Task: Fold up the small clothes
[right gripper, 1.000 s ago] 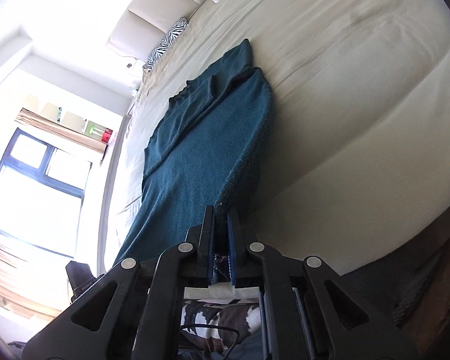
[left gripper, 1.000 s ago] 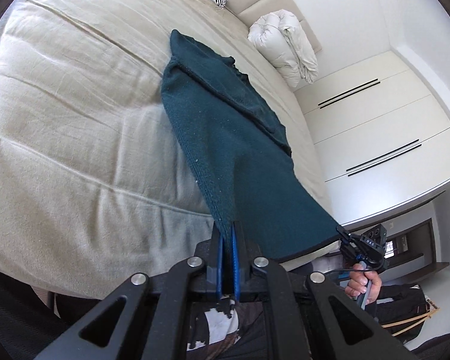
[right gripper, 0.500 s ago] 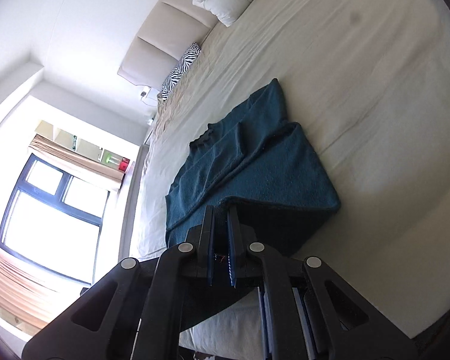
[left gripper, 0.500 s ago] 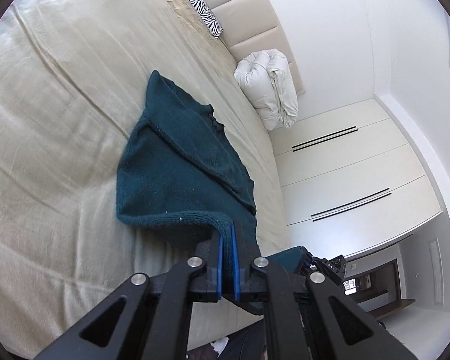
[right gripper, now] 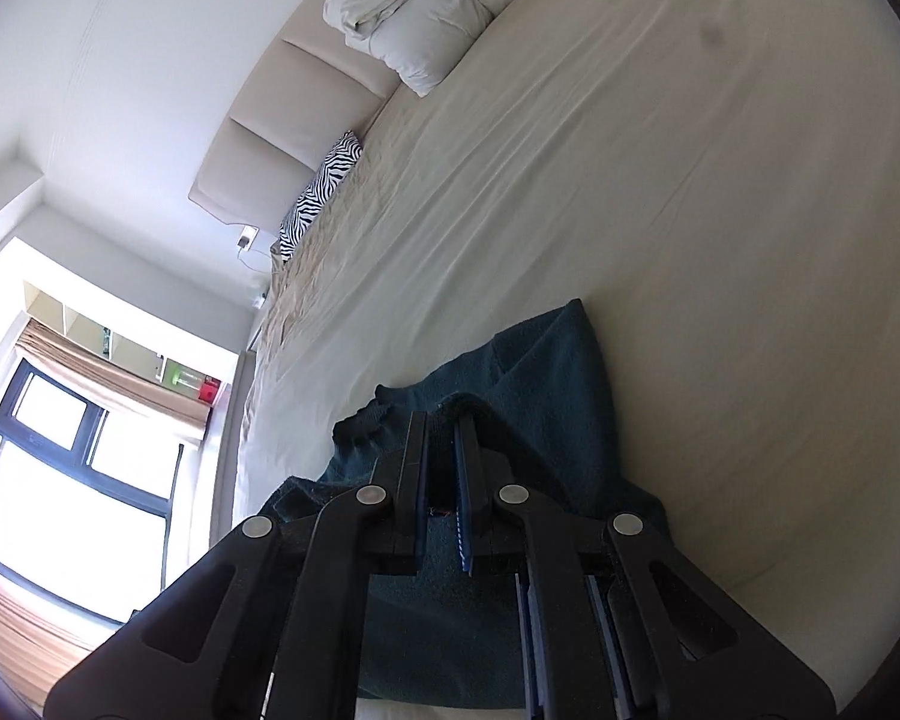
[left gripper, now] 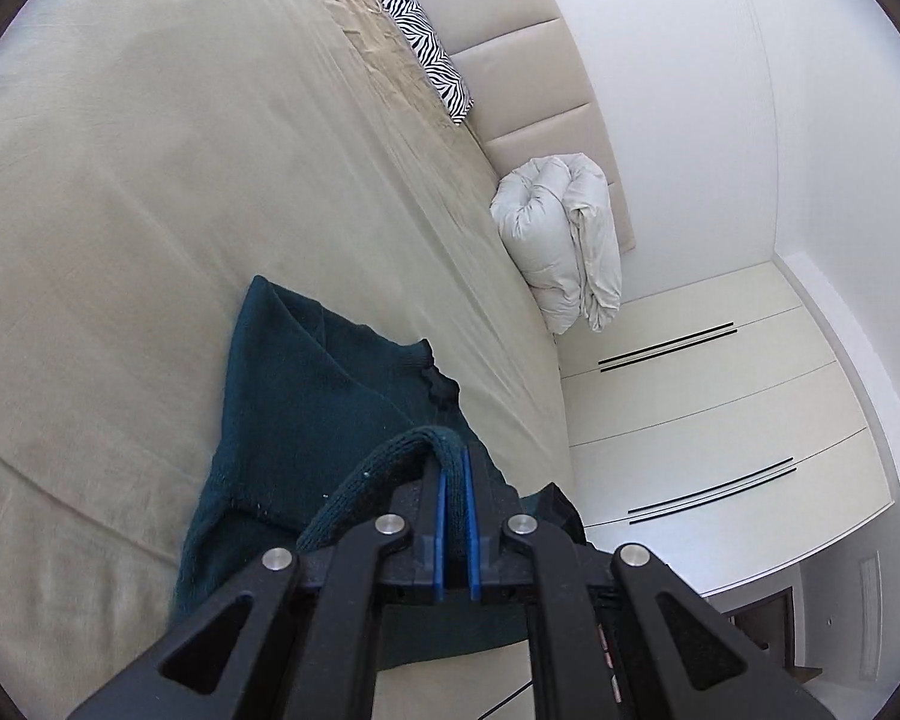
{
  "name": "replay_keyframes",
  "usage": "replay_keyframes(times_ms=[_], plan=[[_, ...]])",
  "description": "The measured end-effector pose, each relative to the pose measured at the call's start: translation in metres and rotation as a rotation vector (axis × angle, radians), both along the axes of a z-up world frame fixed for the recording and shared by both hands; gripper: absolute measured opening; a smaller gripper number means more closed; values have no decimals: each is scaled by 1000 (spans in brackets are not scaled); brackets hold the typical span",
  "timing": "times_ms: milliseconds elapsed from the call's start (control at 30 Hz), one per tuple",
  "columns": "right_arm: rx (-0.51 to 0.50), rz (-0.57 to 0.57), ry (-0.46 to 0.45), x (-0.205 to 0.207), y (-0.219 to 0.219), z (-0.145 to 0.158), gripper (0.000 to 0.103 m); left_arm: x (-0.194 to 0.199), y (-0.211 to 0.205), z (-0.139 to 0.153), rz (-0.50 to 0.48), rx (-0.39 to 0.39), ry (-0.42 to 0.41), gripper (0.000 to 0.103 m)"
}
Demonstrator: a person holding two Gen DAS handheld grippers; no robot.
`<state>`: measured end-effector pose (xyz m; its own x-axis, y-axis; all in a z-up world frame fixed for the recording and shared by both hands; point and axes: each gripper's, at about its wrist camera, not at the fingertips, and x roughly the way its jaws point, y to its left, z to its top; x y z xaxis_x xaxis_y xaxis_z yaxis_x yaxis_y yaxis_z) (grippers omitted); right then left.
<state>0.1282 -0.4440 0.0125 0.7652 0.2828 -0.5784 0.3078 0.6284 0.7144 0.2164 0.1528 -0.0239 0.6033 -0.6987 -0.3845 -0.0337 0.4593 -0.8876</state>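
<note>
A dark teal knitted sweater (left gripper: pixel 312 396) lies on the beige bed sheet (left gripper: pixel 150 180). Its lower part is folded up over the upper part. My left gripper (left gripper: pixel 453 456) is shut on the sweater's ribbed hem, which curls over the left finger, above the collar end. In the right wrist view my right gripper (right gripper: pixel 444 420) is shut on the other corner of the hem of the sweater (right gripper: pixel 564 396), also over the collar end. The cloth under both grippers is hidden by the fingers.
A folded white duvet (left gripper: pixel 564 240) and a zebra-print pillow (left gripper: pixel 432 54) lie by the padded headboard (left gripper: pixel 540 60). White wardrobe doors (left gripper: pixel 720 420) stand right of the bed. A window (right gripper: pixel 60 480) shows in the right wrist view.
Both grippers have carried the sweater's hem forward, from hanging off the bed's near edge to over the collar end. The sweater now lies doubled over.
</note>
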Motion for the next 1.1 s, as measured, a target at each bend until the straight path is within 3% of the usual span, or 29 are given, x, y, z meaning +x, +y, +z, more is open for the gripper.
replay_keyframes(times_ms=[300,367,400,433,467,500,533,567,600,800,967,1100], plan=[[-20,-42,85,97,-12,-54,7,81,-9,-37,37,108,71,7],[-22,-53,108,112,-17,-66,9,93,-7,-48,74,165,83,8],[-23,-59,131,120,-19,-73,9,97,-5,-53,94,209,102,23],[-32,-56,161,126,-19,-78,10,98,-3,-59,109,223,127,52],[-52,-59,187,130,-18,-84,20,96,0,-63,118,205,135,64],[-72,-68,192,130,-18,-86,37,91,2,-63,126,191,125,72],[-80,-76,174,128,-17,-86,51,85,2,-61,125,203,111,72],[-78,-87,146,122,-18,-85,72,80,0,-57,108,231,97,72],[-80,-100,125,116,-19,-82,76,73,-4,-53,88,254,78,72],[-153,-63,96,73,-15,-67,74,26,-34,-50,1,436,13,72],[-283,50,154,37,17,-70,52,-6,-44,-69,-17,492,37,72],[-386,107,199,16,40,-86,48,-25,-48,-74,-14,526,19,70]])
